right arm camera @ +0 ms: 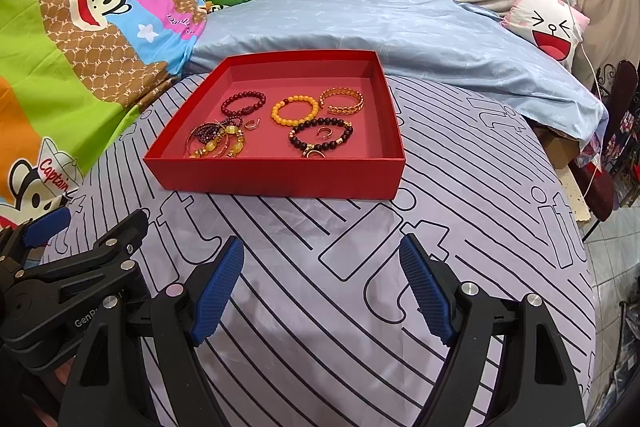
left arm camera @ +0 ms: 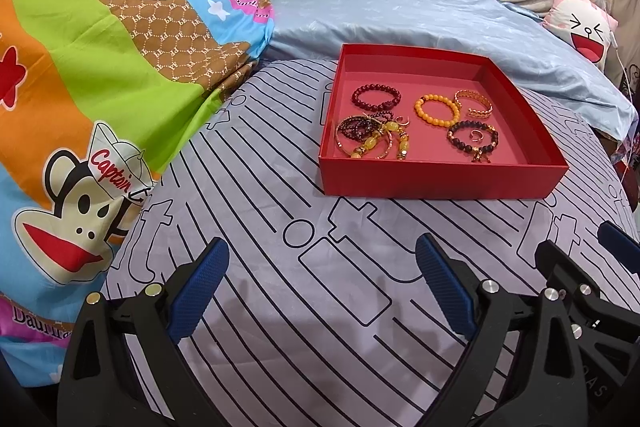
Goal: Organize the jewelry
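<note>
Jewelry is lying inside the red tray point(right arm camera: 280, 179), which is sitting on the striped bedsheet point(right arm camera: 360, 307) beyond both grippers. Left gripper point(left arm camera: 322, 289) and right gripper point(right arm camera: 322, 289) are both hovering over the sheet near the tray's near wall with jaws spread wide, holding nothing.

Four bracelets are lying flat and apart: dark red bead bracelet point(right arm camera: 244, 103) far left, orange bead bracelet point(right arm camera: 294, 110) centre, gold chain cuff point(right arm camera: 343, 100) far right, black bead bracelet point(right arm camera: 322, 137) near right, with a small ring point(right arm camera: 323, 133) inside its loop. In the near left corner a tangled cluster point(right arm camera: 218, 143) is resting.

Judgement: all pieces are likely light; beaded loops are probably flexible and slippery, best pinched across one side of the strand. The cuff looks stiff, its opening facing left. The cluster may lift as one clump.
</note>
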`<state>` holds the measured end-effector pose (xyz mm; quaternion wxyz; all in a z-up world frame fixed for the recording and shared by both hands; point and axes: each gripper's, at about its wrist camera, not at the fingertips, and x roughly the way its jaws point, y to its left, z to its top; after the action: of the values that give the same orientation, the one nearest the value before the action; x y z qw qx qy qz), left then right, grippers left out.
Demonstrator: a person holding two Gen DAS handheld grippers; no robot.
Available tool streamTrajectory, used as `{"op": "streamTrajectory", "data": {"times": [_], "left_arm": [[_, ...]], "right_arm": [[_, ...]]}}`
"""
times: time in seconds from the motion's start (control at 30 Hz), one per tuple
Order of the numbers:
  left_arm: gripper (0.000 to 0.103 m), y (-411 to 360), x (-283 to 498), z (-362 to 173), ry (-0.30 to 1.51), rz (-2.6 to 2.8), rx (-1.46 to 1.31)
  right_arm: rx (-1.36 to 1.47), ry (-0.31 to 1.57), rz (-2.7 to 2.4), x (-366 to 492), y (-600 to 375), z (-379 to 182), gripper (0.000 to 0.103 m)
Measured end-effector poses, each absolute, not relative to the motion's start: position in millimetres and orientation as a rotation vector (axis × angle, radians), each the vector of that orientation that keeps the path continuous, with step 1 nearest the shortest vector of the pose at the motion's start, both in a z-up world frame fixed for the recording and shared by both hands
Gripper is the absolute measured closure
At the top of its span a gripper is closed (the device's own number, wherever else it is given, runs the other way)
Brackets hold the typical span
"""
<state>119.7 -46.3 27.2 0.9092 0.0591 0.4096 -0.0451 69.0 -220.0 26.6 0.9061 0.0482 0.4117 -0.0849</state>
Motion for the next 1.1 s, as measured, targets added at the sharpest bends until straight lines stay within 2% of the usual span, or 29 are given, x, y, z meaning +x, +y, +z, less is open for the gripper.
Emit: {"op": "streamTrajectory", "data": {"times": [1.1], "left_arm": [[0.013, -47.6, 124.0, 33.0, 0.838, -0.092, 0.132]], "right_arm": [[0.101, 0.848, -0.176, 70.1, -220.3, 28.3, 0.026]]}}
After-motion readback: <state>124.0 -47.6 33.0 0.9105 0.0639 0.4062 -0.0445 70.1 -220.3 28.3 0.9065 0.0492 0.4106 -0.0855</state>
